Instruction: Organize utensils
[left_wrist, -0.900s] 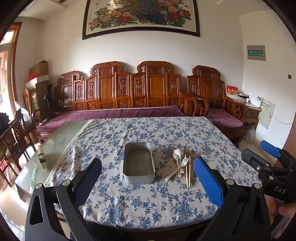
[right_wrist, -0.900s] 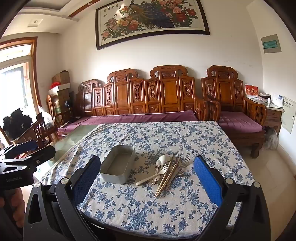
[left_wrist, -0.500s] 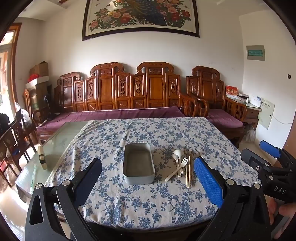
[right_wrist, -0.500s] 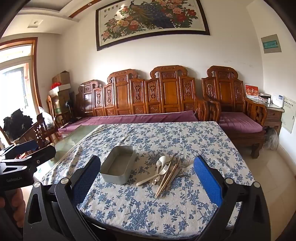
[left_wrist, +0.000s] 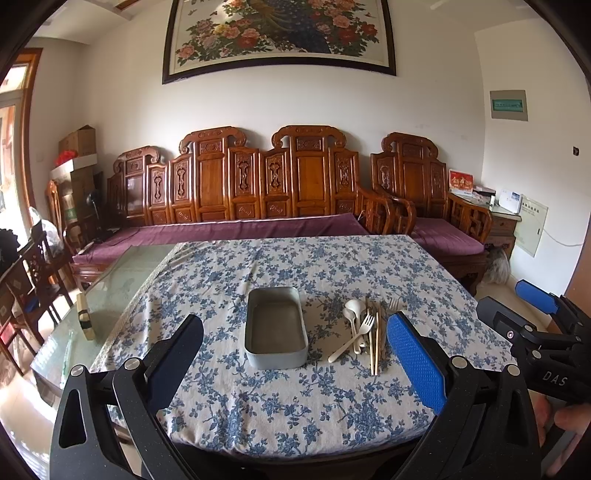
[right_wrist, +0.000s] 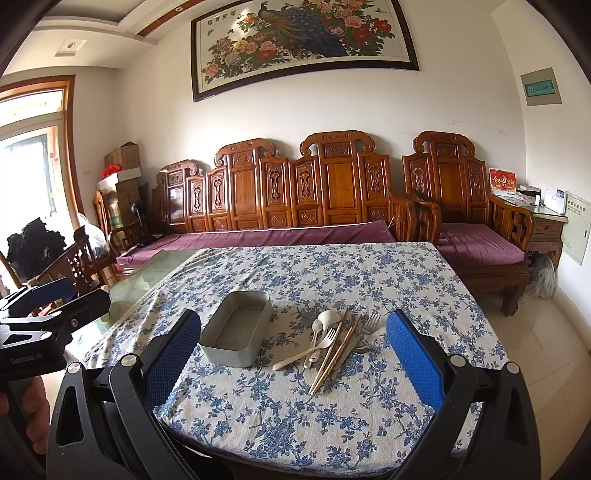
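Left wrist view: left gripper (left_wrist: 295, 354) w/ jaws spread wide, nothing between them, hovering short of the near table edge. Grey metal tin (left_wrist: 275, 328) sits on the blue-floral tablecloth (left_wrist: 332, 269), roughly centre, long side running away from the camera; inside looks bare, only the dull bottom visible. Just right of it, apart from the tin, lies the utensil pile (left_wrist: 364, 326): white spoons (left_wrist: 352, 308) at the far end, a white fork (left_wrist: 356, 338) lying diagonal w/ handle toward the tin, wooden chopsticks (left_wrist: 375, 343) pointing at the camera, a metal fork (left_wrist: 393, 304) behind. Right gripper (left_wrist: 532, 314) shows at the right edge, jaws apart, empty, w/ part of a hand (left_wrist: 565, 421) under it. Left of the cloth the glass tabletop (left_wrist: 122, 273) is uncovered; a small pale block (left_wrist: 84, 315) stands on it.

Right wrist view: right gripper (right_wrist: 293, 354) wide open, nothing held, also just off the near edge. Tin (right_wrist: 236, 334) now left of centre, angled, interior still bare. Utensil pile (right_wrist: 336, 339) just right of the tin, not touching it, straight ahead btwn the two blue pads; chopsticks (right_wrist: 330, 360) reach nearest the camera. Left gripper (right_wrist: 48, 306) at the left edge, held by a hand (right_wrist: 33, 417). Carved wooden bench (right_wrist: 295, 199) w/ purple cushion along the back wall.
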